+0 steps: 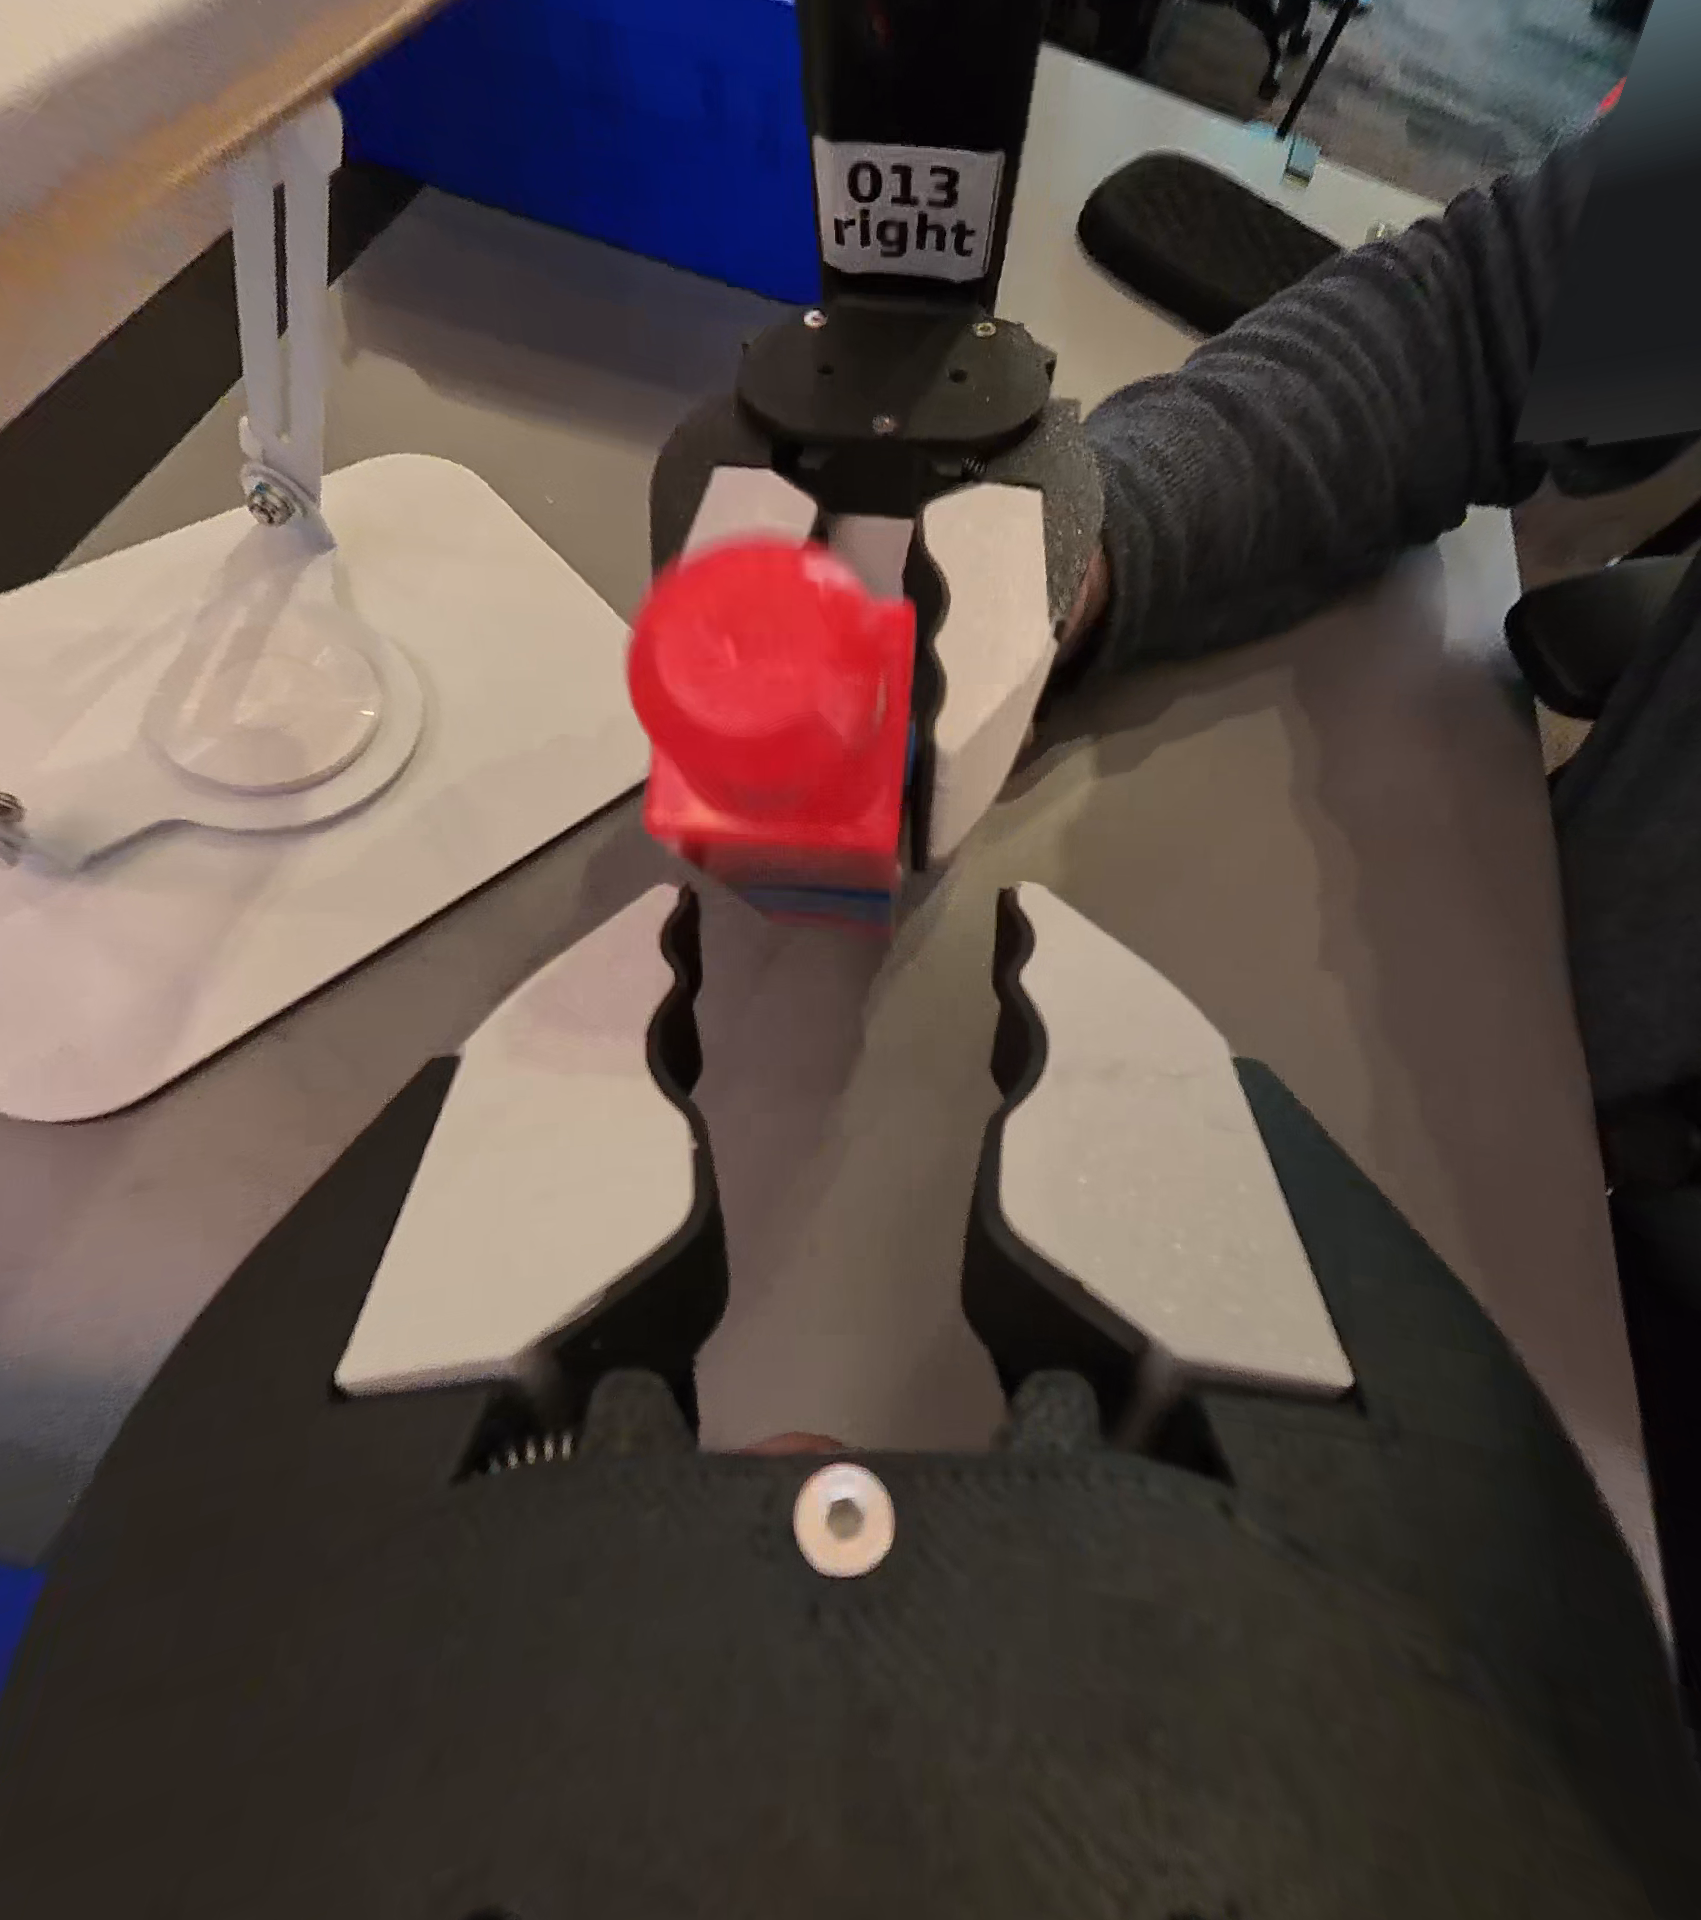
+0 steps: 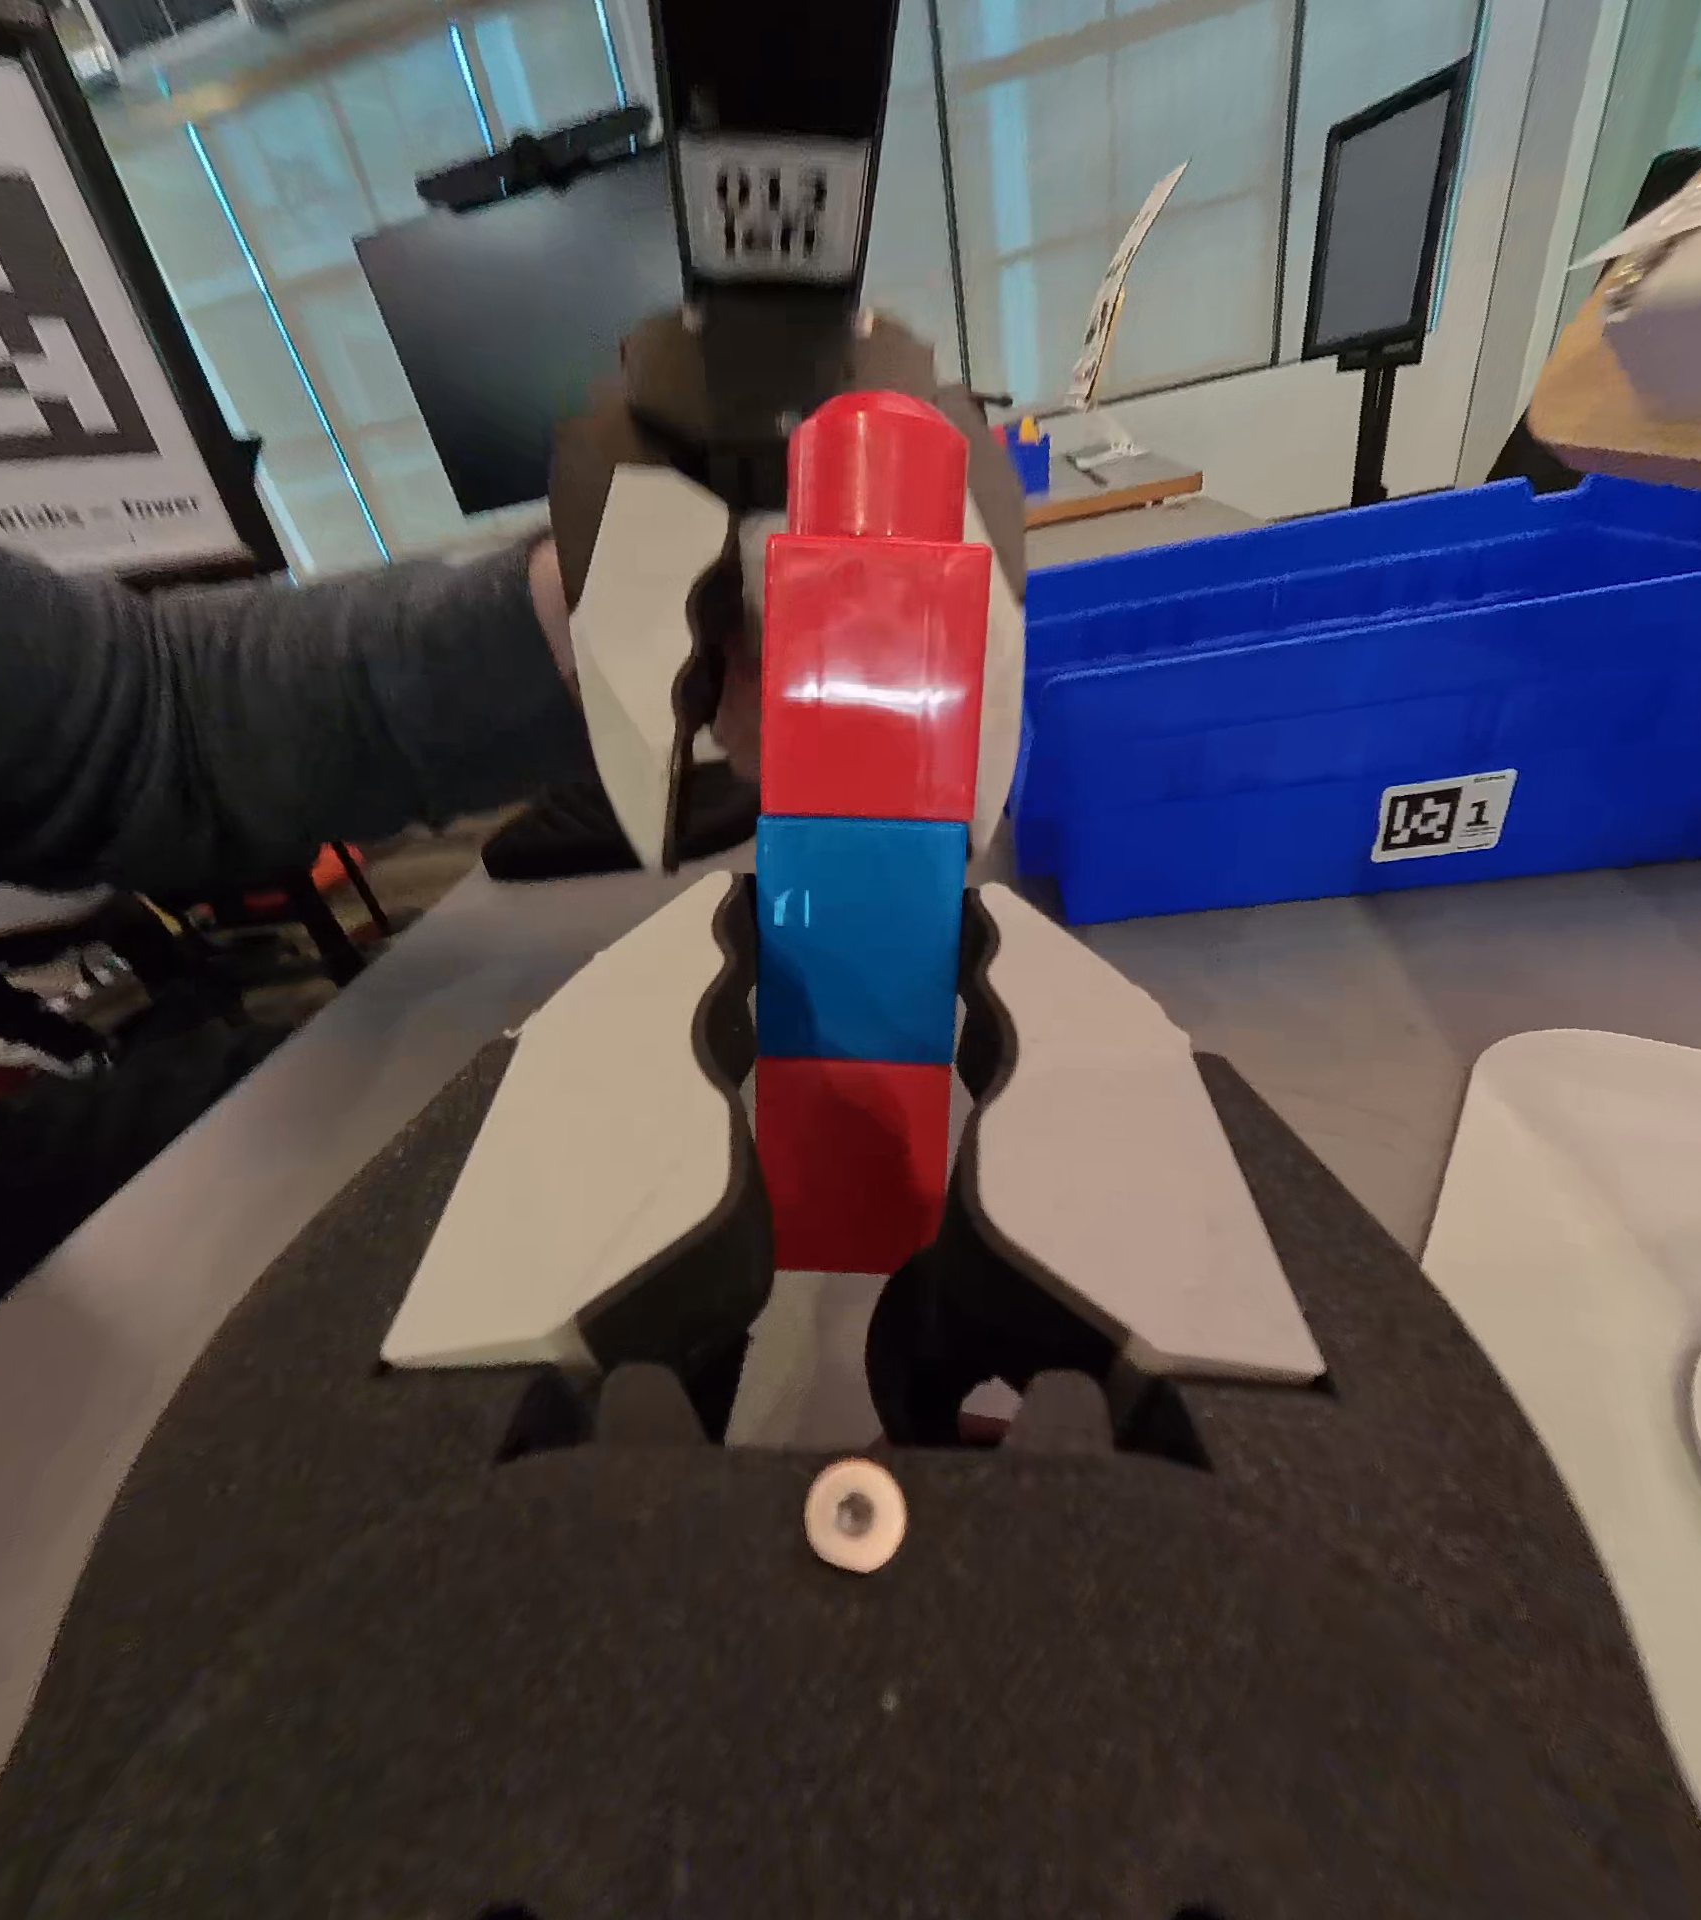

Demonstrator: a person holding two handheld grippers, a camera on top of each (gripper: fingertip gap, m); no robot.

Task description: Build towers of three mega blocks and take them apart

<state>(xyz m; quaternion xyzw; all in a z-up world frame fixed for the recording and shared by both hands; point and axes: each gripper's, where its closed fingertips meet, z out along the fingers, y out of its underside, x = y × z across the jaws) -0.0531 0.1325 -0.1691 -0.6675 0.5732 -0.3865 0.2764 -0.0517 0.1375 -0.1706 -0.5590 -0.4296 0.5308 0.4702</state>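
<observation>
While the three-block tower (image 2: 861, 831) is held clear of the desk (image 2: 1293, 997), the right tongs (image 2: 856, 966) are clamped on its lower part, their wavy inner edges pressed against the blue middle block (image 2: 856, 940) and the red bottom block (image 2: 856, 1164). The red top block (image 2: 872, 665), with its round stud uppermost, stands free above the fingertips. This low grip appears deliberate: it steadies the base and leaves the top block exposed for the other tool.

The left tongs (image 1: 841, 914) stand wide and hold nothing, their tips just short of the tower in the left wrist view. From the right wrist view they sit on the far side of the tower, fingers spread to either side of the red top block; whether they touch it cannot be told. That view is blurred around them.

The tower is complete, three blocks seated flush. Judged from this, the step in hand is dismantling: the left tongs would close on the top block and pull it off against the right tongs' hold. The risk is that the pull separates the tower at the lower joint instead.

A blue bin (image 2: 1397, 675) rests on the desk to the right, beyond the tower. A white stand base (image 1: 254, 769) lies on the desk to the left in the left wrist view.
</observation>
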